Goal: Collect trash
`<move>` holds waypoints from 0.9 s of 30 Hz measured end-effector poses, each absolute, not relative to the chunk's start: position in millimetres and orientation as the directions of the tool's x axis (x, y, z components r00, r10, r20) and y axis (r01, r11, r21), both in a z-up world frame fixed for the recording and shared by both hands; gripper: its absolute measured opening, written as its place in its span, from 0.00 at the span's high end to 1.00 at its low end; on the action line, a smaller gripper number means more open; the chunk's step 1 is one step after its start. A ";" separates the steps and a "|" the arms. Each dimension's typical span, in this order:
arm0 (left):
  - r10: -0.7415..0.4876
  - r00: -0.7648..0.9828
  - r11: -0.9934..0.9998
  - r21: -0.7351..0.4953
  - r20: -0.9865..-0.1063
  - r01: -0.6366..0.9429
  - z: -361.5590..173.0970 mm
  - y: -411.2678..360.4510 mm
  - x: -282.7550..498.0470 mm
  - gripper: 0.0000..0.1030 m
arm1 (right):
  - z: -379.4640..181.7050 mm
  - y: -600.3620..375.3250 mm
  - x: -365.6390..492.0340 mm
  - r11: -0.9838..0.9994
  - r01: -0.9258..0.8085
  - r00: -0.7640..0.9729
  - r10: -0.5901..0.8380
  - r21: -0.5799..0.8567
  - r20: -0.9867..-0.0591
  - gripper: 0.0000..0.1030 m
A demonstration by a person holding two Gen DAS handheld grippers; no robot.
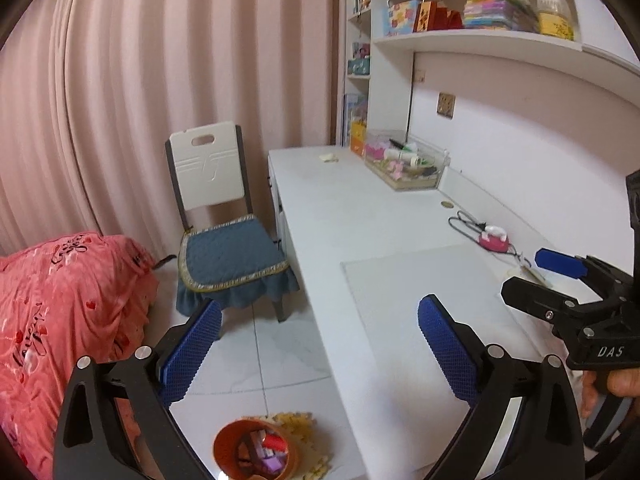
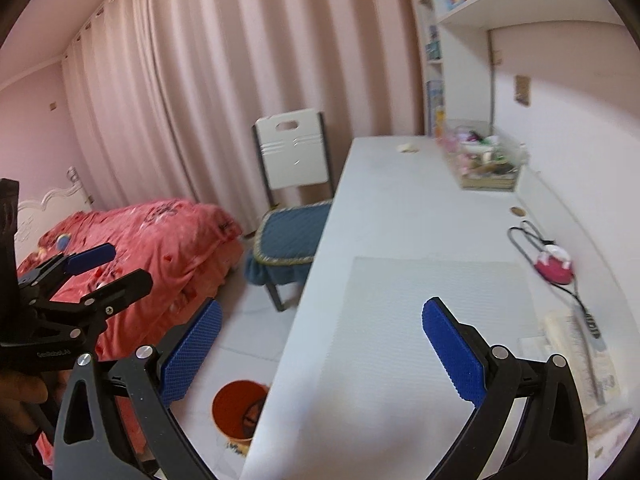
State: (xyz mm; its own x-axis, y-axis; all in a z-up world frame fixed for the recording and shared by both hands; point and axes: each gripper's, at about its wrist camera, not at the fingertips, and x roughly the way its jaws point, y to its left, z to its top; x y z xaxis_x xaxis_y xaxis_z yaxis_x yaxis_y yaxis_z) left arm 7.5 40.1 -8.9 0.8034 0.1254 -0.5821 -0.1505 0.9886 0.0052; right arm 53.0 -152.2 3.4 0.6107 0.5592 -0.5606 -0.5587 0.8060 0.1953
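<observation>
1. Both claws empty, jaws spread wide: left claw (image 1: 320,356) over the worktop's (image 1: 360,216) near edge, right claw (image 2: 322,354) beside it.
2. Bin (image 1: 256,446) sits on the floor by the worktop's near-left corner, already holding scraps.
3. Likely remaining trash: a small pale scrap (image 1: 329,157) at the far-left corner, well apart from both claws.
4. Reach along the left edge, come down over the scrap, pinch low.
5. Steer clear of the clear box (image 1: 406,164) and pink gadget (image 1: 494,242) with its cable; probably not trash.
</observation>
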 end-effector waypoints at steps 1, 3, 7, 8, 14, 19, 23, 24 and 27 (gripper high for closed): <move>0.108 0.810 0.990 -0.012 -0.576 -0.141 -8.1 37.3 7.7 0.06 | 4.1 -154.4 52.0 0.809 -0.556 0.617 0.555 0.190 -0.558 0.05; 0.080 0.816 0.992 -0.036 -0.572 -0.122 -7.0 34.1 8.7 0.06 | 4.7 -157.5 51.5 0.814 -0.553 0.622 0.547 0.180 -0.560 0.05; 0.104 0.813 0.991 -0.006 -0.573 -0.131 -7.3 25.1 14.4 0.06 | 3.9 -167.0 50.2 0.819 -0.542 0.623 0.544 0.191 -0.562 0.05; 0.107 0.813 0.991 -0.005 -0.573 -0.134 -7.1 23.7 15.2 0.06 | 3.9 -168.7 49.7 0.820 -0.538 0.625 0.542 0.193 -0.562 0.05; 0.123 0.811 0.988 -0.002 -0.572 -0.151 -6.7 21.6 16.7 0.06 | 1.3 -170.5 54.8 0.825 -0.526 0.620 0.539 0.209 -0.570 0.05; 0.088 0.823 0.993 -0.021 -0.562 -0.120 -2.6 23.8 13.7 0.06 | 0.3 -167.4 55.4 0.820 -0.533 0.615 0.543 0.206 -0.572 0.05; 0.097 0.829 0.993 -0.007 -0.551 -0.121 0.1 23.7 13.0 0.06 | 1.1 -164.4 56.2 0.818 -0.537 0.614 0.546 0.206 -0.570 0.05; 0.097 0.829 0.993 -0.007 -0.551 -0.121 0.5 24.1 13.2 0.06 | 1.2 -164.3 56.2 0.818 -0.536 0.614 0.546 0.207 -0.569 0.05; 0.096 0.830 0.993 -0.011 -0.550 -0.122 1.1 26.2 13.8 0.06 | 0.8 -162.0 56.4 0.816 -0.540 0.609 0.548 0.207 -0.573 0.05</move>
State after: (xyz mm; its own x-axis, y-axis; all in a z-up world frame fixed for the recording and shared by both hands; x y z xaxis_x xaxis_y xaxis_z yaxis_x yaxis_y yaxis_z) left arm 13.8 26.2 1.1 0.8297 0.0958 -0.5500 -0.1217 0.9925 -0.0106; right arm 56.4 -162.0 0.8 0.6093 0.5480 -0.5730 -0.5395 0.8162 0.2069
